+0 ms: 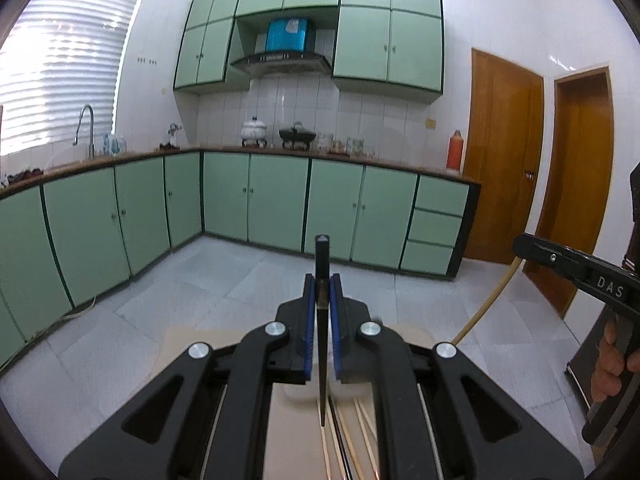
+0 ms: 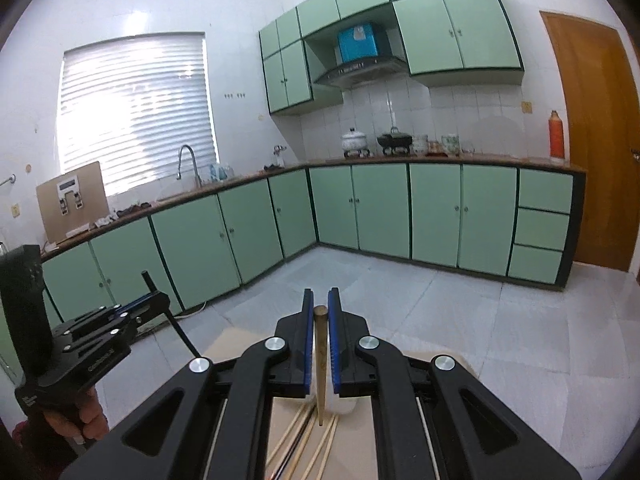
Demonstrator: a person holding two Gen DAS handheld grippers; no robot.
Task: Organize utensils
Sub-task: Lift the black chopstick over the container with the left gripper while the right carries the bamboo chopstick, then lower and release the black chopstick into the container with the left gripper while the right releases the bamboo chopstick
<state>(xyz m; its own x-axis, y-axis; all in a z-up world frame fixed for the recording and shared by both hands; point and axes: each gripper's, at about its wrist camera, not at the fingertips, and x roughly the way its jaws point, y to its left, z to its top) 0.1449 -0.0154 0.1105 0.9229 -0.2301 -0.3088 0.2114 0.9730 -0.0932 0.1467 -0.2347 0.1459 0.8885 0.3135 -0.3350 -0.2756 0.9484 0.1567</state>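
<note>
Left wrist view: the left hand-held gripper (image 1: 322, 292) is clamped on a black chopstick (image 1: 322, 264) near its thick end. The square butt sticks out past the fingertips at frame centre and the taper runs back down toward the lens. Below it, at the bottom centre, loose chopsticks (image 1: 348, 440), pale and dark, lie side by side on the beige worktop (image 1: 280, 420).

Right wrist view: the right hand-held gripper (image 2: 320, 312) is closed on a wooden chopstick (image 2: 320, 340). Its round butt sits just inside the fingertips and its thin end hangs over the same pile (image 2: 304, 436).

Each tool shows in the other's frame, right hand-held gripper (image 1: 532, 246) at right edge, left hand-held gripper (image 2: 156, 300) at lower left.

Risks, judged:
- Each stick is pinched at one place only, so it can pivot between the pads; a quick swing may tip the thin end sideways or let it slide out.
- The black and wooden sticks do not match; dropping both in one slot would mix pairs.
- The free tips hang close above the pile; a low sweep could scatter it or roll sticks off the worktop edge.
- The two tools are near each other; crossing paths could knock a stick loose.
</note>
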